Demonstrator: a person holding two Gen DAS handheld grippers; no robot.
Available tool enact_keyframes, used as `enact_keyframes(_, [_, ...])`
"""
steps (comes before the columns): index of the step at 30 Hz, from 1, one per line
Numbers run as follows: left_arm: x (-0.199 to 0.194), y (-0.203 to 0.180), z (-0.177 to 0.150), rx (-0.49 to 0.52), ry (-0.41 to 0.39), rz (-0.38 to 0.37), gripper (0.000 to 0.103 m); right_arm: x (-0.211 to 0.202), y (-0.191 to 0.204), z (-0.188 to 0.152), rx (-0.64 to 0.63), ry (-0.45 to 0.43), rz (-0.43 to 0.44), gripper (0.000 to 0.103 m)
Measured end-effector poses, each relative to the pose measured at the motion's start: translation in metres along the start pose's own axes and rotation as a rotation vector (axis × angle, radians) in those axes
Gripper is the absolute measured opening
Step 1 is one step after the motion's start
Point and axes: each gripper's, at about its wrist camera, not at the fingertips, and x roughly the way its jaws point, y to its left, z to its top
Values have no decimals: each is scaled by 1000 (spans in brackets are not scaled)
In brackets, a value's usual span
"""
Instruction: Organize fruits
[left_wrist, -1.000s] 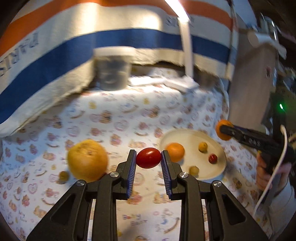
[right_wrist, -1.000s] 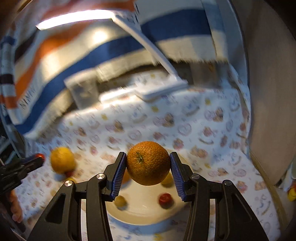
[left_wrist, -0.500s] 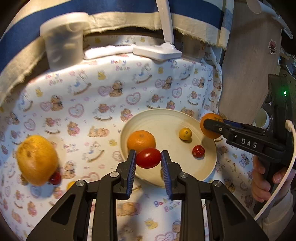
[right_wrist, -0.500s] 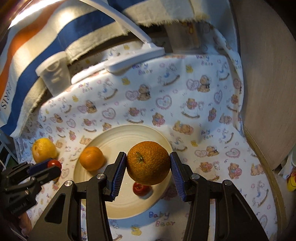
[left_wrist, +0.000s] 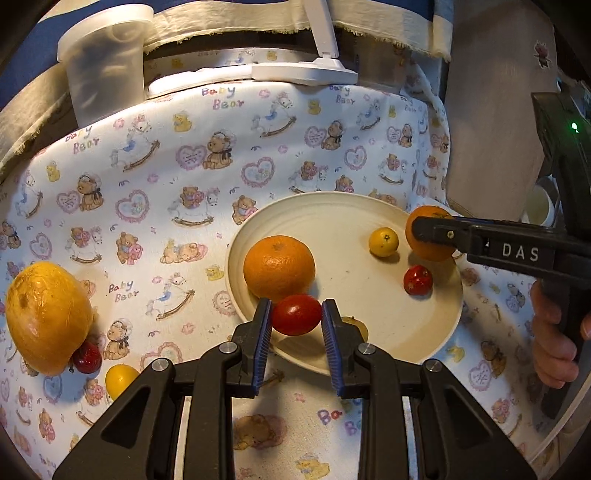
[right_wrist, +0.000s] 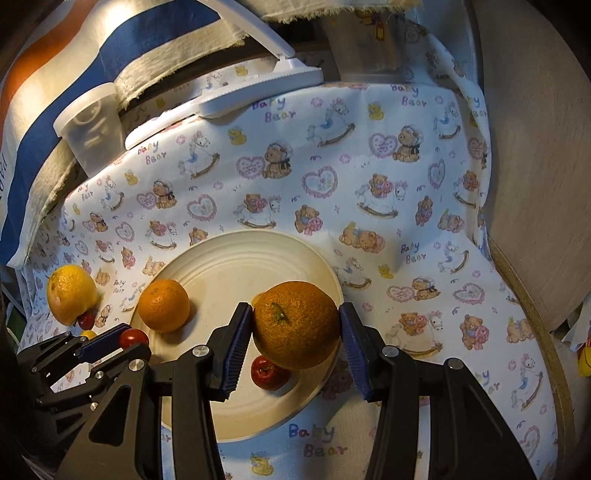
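Observation:
My left gripper (left_wrist: 296, 320) is shut on a red cherry tomato (left_wrist: 296, 314), held just over the near rim of the cream plate (left_wrist: 354, 295). My right gripper (right_wrist: 296, 325) is shut on a large orange (right_wrist: 296, 325) above the plate's right side (right_wrist: 236, 258). On the plate lie a mandarin (left_wrist: 279, 268), a small yellow fruit (left_wrist: 383, 241), a small red fruit (left_wrist: 417, 280) and a yellowish one (left_wrist: 357, 325) half hidden behind my left fingers. The right gripper also shows in the left wrist view (left_wrist: 430, 236), its orange (left_wrist: 428, 251) at the plate's far right rim.
A big yellow citrus (left_wrist: 46, 317) lies on the cloth at the left, with a small red fruit (left_wrist: 87, 357) and a small yellow one (left_wrist: 120, 380) beside it. A lidded plastic cup (left_wrist: 105, 62) and a white lamp base (left_wrist: 303, 72) stand at the back. A person's hand (left_wrist: 554, 343) grips the right handle.
Both grippers have come down and closer to the plate. The left one has moved right with the tomato, from beside the big citrus to the plate's near rim. Grips unchanged.

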Motion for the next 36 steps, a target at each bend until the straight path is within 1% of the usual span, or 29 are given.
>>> enact_keyframes(1, [-1,-1,0,3,-3,10,26,1,-1,0,6,5,0,50])
enact_keyframes(4, [-4,-1,-1,7,-18,1,26,4,-2,-1,6,8,-3,50])
enact_keyframes(6, [-3,0,-1,5,-11,15,26,4,0,-2,-6,5,-12,50])
enact_keyframes(9, [-3,1,-1,-4,-8,8,26,5,2,-3,-22,5,-22,50])
enact_keyframes(14, [-3,0,-2,-1,-9,5,31,8,2,-4,-16,12,-15,50])
enact_keyframes(17, [-5,-1,-1,6,-18,13,39,8,2,-4,-22,12,-19,50])
enact_keyframes(19, [-9,-2,-1,11,-42,14,40,8,2,-4,-21,13,-17,50])
enact_keyframes(20, [-12,-3,-2,17,-57,15,43,8,3,-4,-19,14,-17,50])
enact_keyframes(21, [-13,-4,-1,22,-67,19,49,8,3,-4,-19,14,-16,50])
enact_keyframes(22, [-15,-6,-2,29,-78,31,53,8,3,-4,-19,14,-15,50])
enact_keyframes(24, [-19,-8,-2,36,-98,50,65,7,3,-4,-18,12,-17,50])
enact_keyframes(27, [-23,-8,-3,34,-116,66,75,8,2,-4,-20,13,-18,50])
enact_keyframes(32, [-21,1,-2,-13,-105,73,80,7,2,-4,-12,14,-12,51])
enact_keyframes(33, [-21,3,-2,-23,-106,72,80,5,2,-4,-10,8,-7,54])
enact_keyframes(34, [-21,6,-2,-34,-107,70,80,3,2,-3,-7,2,-2,59])
enact_keyframes(36, [-22,9,-3,-50,-110,67,80,-1,1,-2,-2,-17,-1,62])
